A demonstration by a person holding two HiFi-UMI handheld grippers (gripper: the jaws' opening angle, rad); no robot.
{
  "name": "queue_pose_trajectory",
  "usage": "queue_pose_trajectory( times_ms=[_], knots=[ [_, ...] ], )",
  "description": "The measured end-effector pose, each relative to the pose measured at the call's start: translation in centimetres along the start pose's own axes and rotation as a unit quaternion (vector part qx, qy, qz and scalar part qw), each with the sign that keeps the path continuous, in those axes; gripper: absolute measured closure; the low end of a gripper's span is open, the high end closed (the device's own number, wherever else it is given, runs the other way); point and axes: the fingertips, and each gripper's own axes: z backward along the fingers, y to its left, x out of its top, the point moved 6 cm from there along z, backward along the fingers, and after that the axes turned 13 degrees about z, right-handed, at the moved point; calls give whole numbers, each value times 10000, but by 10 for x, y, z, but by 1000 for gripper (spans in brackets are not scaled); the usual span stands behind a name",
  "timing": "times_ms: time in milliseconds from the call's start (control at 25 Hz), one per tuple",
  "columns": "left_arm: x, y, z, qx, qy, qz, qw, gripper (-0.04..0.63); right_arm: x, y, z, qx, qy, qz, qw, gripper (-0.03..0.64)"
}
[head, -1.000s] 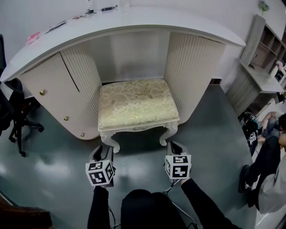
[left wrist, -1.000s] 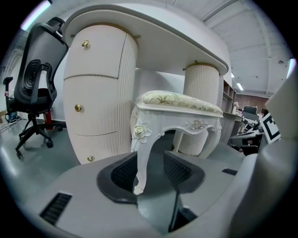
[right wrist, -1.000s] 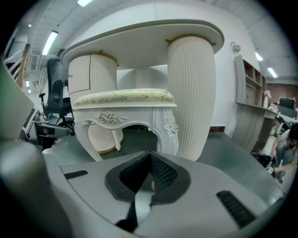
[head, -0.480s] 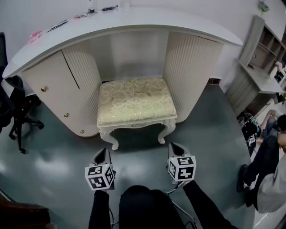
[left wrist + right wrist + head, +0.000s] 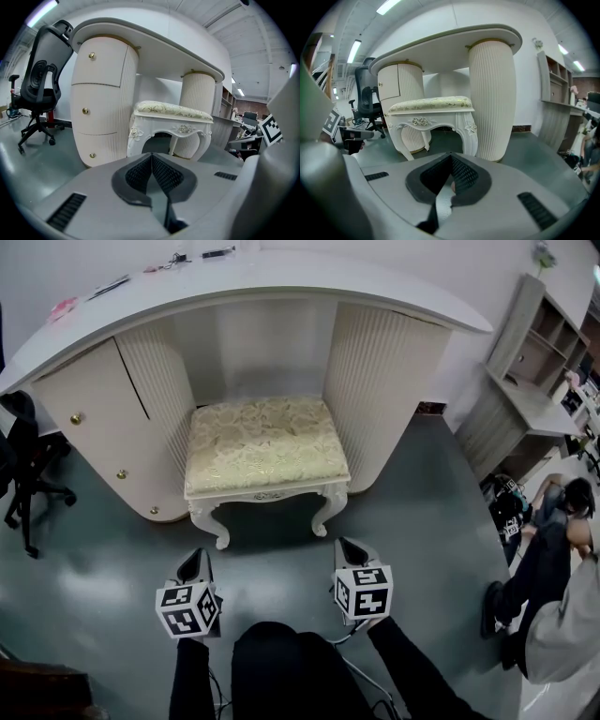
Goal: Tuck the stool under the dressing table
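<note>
A black office chair (image 5: pixel 23 465) stands at 9 o'clock and a shelf unit (image 5: pixel 525 381) at 3 o'clock. At 12 o'clock the stool (image 5: pixel 262 442), a cream patterned cushion on carved white legs, sits between the ribbed pedestals of the curved dressing table (image 5: pixel 281 277). The left gripper (image 5: pixel 196 557) and the right gripper (image 5: pixel 345 547) are both closed and hold nothing.

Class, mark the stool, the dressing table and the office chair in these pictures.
stool (image 5: pixel 265 444): head view, middle of its cushioned seat.
dressing table (image 5: pixel 281 277): head view, its white top.
office chair (image 5: pixel 40 82): left gripper view, its backrest.
</note>
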Motion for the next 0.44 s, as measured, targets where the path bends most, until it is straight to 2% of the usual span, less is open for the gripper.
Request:
queue_pose_trajectory(
  times_ms=[440],
  knots=[
    [-1,2,6,13,11,74,10000,581,-2,7,6,109,36,24,9999,614]
  ],
)
